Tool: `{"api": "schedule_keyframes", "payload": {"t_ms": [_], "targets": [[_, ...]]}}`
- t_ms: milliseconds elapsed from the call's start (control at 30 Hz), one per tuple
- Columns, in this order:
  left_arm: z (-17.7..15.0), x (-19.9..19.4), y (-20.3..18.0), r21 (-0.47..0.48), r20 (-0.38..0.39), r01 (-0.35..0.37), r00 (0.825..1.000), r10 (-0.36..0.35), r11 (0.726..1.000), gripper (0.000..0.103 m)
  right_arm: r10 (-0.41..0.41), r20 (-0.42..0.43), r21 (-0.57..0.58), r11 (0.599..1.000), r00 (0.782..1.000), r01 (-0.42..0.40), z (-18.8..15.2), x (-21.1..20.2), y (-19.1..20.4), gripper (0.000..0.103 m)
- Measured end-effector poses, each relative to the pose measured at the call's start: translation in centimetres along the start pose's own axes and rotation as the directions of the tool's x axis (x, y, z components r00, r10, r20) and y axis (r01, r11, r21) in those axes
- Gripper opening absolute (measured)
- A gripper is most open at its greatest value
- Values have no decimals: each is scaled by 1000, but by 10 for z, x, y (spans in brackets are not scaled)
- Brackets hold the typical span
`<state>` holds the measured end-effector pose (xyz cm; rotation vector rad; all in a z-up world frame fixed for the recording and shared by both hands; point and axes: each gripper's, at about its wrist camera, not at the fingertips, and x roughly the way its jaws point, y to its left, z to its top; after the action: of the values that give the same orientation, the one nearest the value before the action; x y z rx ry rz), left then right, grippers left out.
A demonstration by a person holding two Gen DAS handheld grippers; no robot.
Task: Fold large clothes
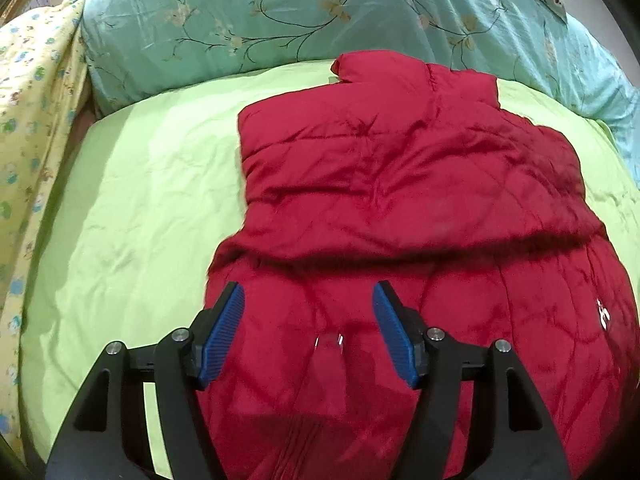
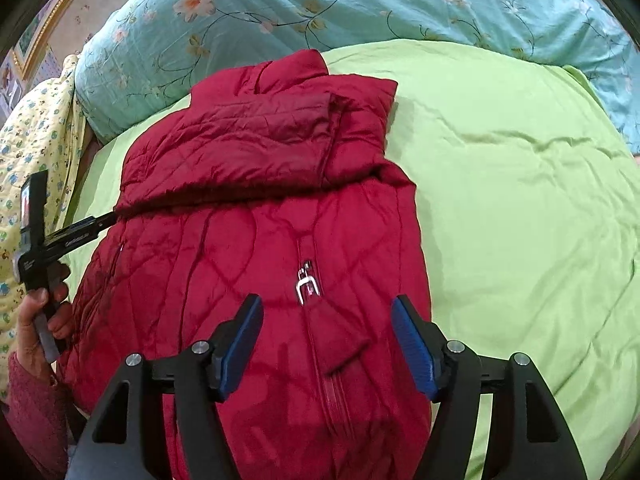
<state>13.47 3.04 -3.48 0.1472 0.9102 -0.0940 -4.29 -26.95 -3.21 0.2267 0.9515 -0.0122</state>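
Observation:
A red quilted jacket [image 1: 400, 184] lies front up on the light green bed sheet [image 1: 120, 208], collar toward the far side. A sleeve is folded across its chest and makes a thick band [image 2: 248, 152]. The silver zipper pull [image 2: 306, 286] lies on the lower front. My left gripper [image 1: 308, 292] hovers open over the jacket's lower left part, with nothing between its blue pads. My right gripper [image 2: 327, 304] is open too, straddling the zipper line without pinching cloth. In the right wrist view a hand [image 2: 36, 320] holds the left gripper's body [image 2: 60, 236] at the jacket's left edge.
A teal floral duvet [image 1: 280, 12] is bunched along the far side of the bed. A yellow flowered quilt [image 1: 36, 128] lies along the left edge. Bare green sheet [image 2: 520, 200] spreads to the right of the jacket. A gold picture frame [image 2: 44, 32] hangs on the far-left wall.

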Motion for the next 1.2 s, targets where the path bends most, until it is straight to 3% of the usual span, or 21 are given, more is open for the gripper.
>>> {"api": "schedule_keyframes", "payload": {"t_ms": [233, 533, 800, 1200], "targets": [[-22, -20, 12, -10, -8, -21, 1000, 21, 1000, 67, -1, -3, 10, 1000, 1000, 1, -13, -8, -5, 71], [-66, -43, 46, -62, -61, 40, 997, -44, 997, 70, 8, -44, 45, 999, 999, -6, -29, -14, -20, 74], [-102, -58, 88, -170, -143, 112, 980, -137, 979, 70, 13, -98, 79, 997, 995, -5, -49, -16, -35, 75], [-142, -53, 90, -134, -257, 137, 952, -168, 981, 70, 66, -209, 87, 995, 976, -49, -89, -5, -42, 75]]}}
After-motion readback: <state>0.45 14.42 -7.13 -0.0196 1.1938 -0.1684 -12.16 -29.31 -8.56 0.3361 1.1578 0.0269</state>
